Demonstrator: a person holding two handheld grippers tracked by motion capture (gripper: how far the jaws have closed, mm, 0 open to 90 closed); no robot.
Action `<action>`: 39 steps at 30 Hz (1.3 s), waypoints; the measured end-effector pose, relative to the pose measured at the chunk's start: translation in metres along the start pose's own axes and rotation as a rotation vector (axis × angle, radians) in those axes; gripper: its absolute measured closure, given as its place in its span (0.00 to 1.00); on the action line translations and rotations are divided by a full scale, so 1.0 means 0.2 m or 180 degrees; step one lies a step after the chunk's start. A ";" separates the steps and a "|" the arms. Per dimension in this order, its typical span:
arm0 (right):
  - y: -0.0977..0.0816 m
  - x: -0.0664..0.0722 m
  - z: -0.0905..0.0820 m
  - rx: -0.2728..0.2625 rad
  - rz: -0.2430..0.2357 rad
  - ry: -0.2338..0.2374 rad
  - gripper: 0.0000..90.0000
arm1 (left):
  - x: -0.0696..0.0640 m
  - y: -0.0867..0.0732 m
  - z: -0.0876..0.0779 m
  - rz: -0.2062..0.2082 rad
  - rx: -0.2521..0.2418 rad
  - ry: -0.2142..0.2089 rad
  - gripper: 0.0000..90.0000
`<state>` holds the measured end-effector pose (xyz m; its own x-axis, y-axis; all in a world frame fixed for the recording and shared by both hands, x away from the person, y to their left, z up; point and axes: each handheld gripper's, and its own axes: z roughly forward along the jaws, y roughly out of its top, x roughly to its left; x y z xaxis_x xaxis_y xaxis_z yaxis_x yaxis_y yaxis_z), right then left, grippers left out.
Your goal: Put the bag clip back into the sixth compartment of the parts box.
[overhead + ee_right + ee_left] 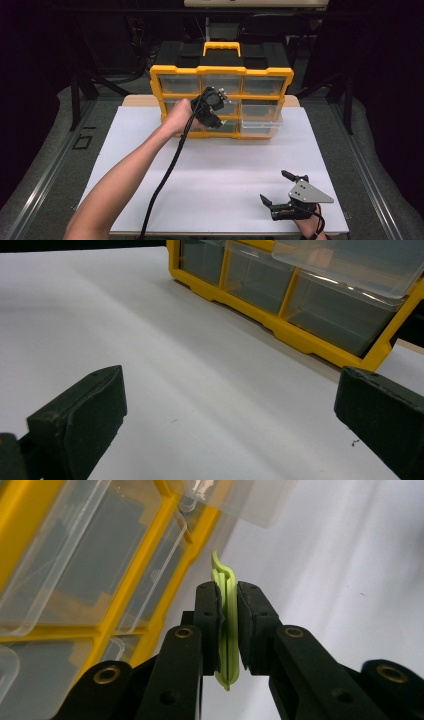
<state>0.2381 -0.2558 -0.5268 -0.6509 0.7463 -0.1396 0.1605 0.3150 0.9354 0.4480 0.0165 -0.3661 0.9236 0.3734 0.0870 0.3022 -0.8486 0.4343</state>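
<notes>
Nine clear drawers fill the yellow organizer [220, 100], which stands upright at the far edge of the bench [215, 175], its black-and-yellow handle on top. One drawer [260, 122] at its lower right is pulled out toward the person, most likely to take or give up a small part. The bench top is plain white and bare in front of the cabinet; around it the room is dark, with grey floor and metal rails at each side. The left gripper [212, 107] is held up before the cabinet's middle drawers, jaws clamped edge-on around a thin lime-green clip [227, 625], probably bound for the open drawer. The right gripper [282, 192] rests near the bench's front right corner, jaws wide apart and holding nothing, seemingly parked out of the way.
</notes>
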 end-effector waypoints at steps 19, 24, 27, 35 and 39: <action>0.00 0.00 0.00 -0.0002 0.0002 -0.0009 0.00 | 0.04 0.11 -0.09 0.0032 -0.0076 0.0056 0.89; 0.00 0.00 0.00 -0.0002 0.0009 -0.0013 0.00 | 0.05 0.14 -0.10 0.0082 -0.0053 0.0077 0.89; 0.00 0.00 0.00 0.0001 0.0001 -0.0011 0.00 | 0.05 0.16 -0.11 0.0077 -0.0063 0.0080 0.89; 0.00 0.00 -0.01 0.0000 0.0008 -0.0013 0.00 | 0.04 0.20 -0.12 0.0106 -0.0077 0.0096 0.89; 0.00 0.00 -0.01 -0.0001 0.0005 -0.0013 0.00 | 0.05 0.22 -0.13 0.0110 -0.0085 0.0102 0.89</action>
<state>0.2378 -0.2571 -0.5267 -0.6476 0.7491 -0.1394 0.1612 0.3135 0.9358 0.4641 -0.0070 -0.3220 0.9252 0.3562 0.1307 0.2634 -0.8510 0.4543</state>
